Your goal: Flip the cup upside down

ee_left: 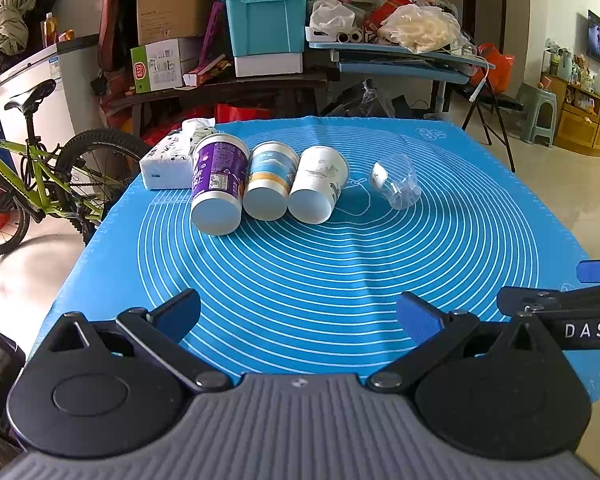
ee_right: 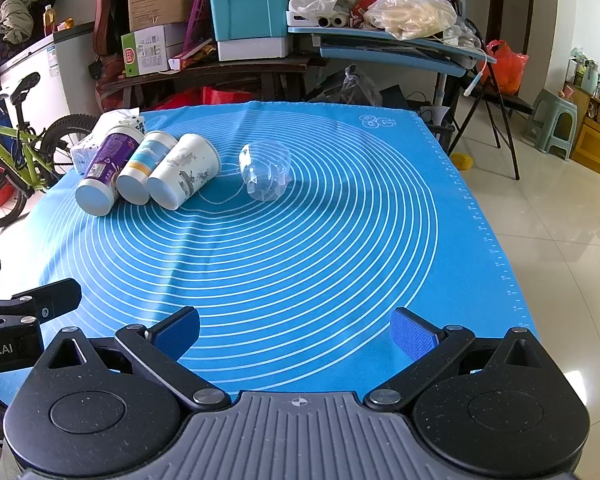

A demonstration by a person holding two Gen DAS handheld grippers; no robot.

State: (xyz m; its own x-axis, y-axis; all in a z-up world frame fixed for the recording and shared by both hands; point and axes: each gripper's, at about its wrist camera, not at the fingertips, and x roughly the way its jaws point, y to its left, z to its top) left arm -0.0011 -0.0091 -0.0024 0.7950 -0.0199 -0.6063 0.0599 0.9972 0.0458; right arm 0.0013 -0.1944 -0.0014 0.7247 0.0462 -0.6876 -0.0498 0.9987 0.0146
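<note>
Several cups lie on their sides on the blue mat (ee_left: pixel 340 264), bases toward me: a purple cup (ee_left: pixel 218 184), a blue and white cup (ee_left: pixel 270 180), a white printed cup (ee_left: pixel 318 184) and a clear plastic cup (ee_left: pixel 396 180) apart to the right. The same cups show in the right wrist view: purple cup (ee_right: pixel 104 172), blue and white cup (ee_right: pixel 144 168), white cup (ee_right: pixel 184 170), clear cup (ee_right: pixel 266 170). My left gripper (ee_left: pixel 298 316) is open and empty near the mat's front edge. My right gripper (ee_right: pixel 296 334) is open and empty, beside the left one.
A tissue pack (ee_left: pixel 172 160) lies behind the purple cup at the mat's back left. A green bicycle (ee_left: pixel 40 176) stands left of the table. Cluttered shelves and a teal bin (ee_left: pixel 266 20) stand behind. A folding chair (ee_right: pixel 496 92) and tiled floor are to the right.
</note>
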